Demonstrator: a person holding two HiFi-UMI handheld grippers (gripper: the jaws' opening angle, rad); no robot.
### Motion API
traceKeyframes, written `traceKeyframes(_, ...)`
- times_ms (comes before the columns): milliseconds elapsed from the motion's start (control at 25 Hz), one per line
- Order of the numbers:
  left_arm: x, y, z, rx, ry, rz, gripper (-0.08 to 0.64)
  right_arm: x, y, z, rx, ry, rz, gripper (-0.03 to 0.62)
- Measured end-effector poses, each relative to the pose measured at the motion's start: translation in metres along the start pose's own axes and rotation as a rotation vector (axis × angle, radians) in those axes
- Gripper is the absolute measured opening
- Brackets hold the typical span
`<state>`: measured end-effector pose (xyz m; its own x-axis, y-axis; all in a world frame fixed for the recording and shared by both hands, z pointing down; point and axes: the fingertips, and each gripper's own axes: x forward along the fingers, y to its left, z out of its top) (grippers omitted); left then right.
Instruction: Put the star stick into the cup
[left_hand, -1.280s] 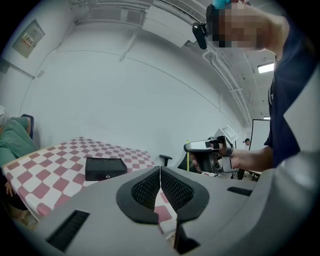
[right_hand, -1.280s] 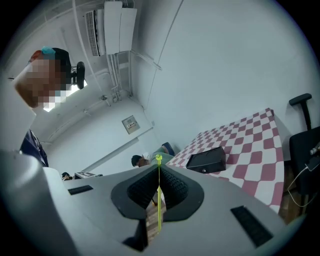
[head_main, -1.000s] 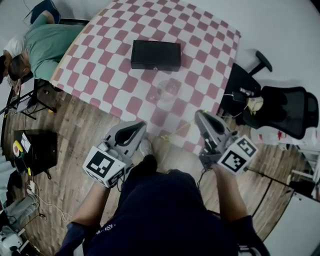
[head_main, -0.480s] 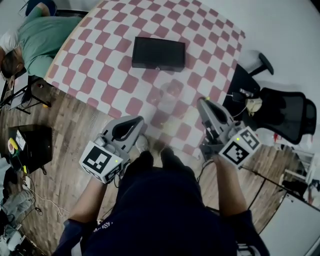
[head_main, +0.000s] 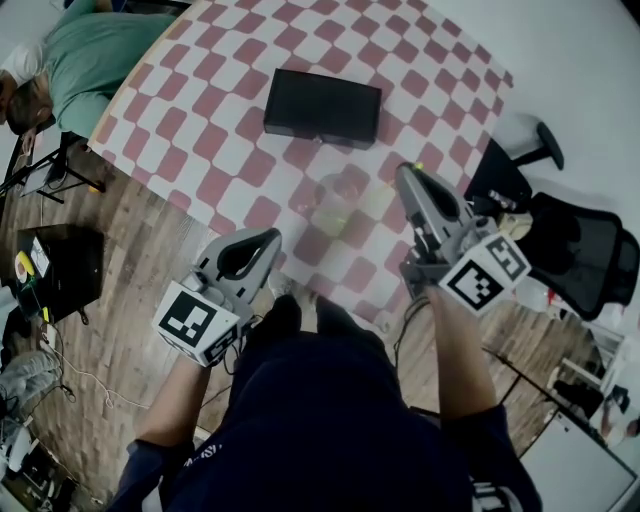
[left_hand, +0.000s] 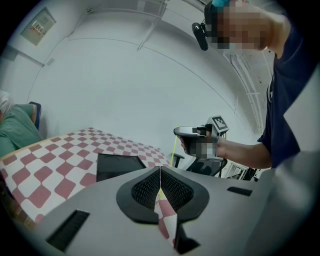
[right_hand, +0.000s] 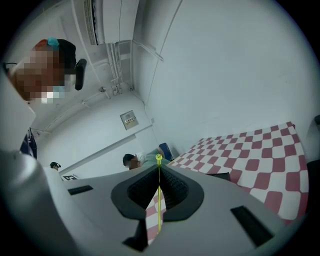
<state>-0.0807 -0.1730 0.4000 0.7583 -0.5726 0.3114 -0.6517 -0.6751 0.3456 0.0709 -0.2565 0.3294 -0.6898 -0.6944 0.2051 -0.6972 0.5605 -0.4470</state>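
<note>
My right gripper (head_main: 409, 176) is shut on the thin yellow-green star stick (head_main: 414, 168) and holds it above the checkered table's (head_main: 230, 140) right side. In the right gripper view the stick (right_hand: 159, 200) stands upright between the closed jaws of that gripper (right_hand: 159, 172), its knobbed end poking out above them. The clear cup (head_main: 335, 203) stands on the table, left of that gripper and apart from it. My left gripper (head_main: 267, 239) hovers at the table's near edge, shut with nothing in it (left_hand: 160, 170). The left gripper view shows the right gripper (left_hand: 197, 133) with the stick (left_hand: 173, 149) hanging below it.
A black box (head_main: 322, 107) lies on the table beyond the cup. A person in a green shirt (head_main: 95, 55) sits at the far left corner. A black office chair (head_main: 575, 250) stands to the right. A dark case (head_main: 55, 285) sits on the wooden floor at left.
My right gripper has moved from the table's near edge out over the table, carrying the stick toward the cup's right side. The left gripper has barely shifted.
</note>
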Motion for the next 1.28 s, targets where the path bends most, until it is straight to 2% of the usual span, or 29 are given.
traceKeyframes(320, 0.022, 0.002, -0.007, -0.038, 0.023, 0.049, 0.034, 0.025, -0.038, -0.002, -0.013, 0.039, 0.024, 0.018)
traceKeyframes(760, 0.040, 0.005, -0.024, -0.070, 0.056, 0.062, 0.034, 0.049, -0.074, -0.054, 0.013, 0.141, 0.025, 0.018)
traceKeyframes(1280, 0.037, 0.006, -0.038, -0.086, 0.065, 0.080, 0.034, 0.065, -0.089, -0.096, 0.058, 0.192, 0.010, 0.018)
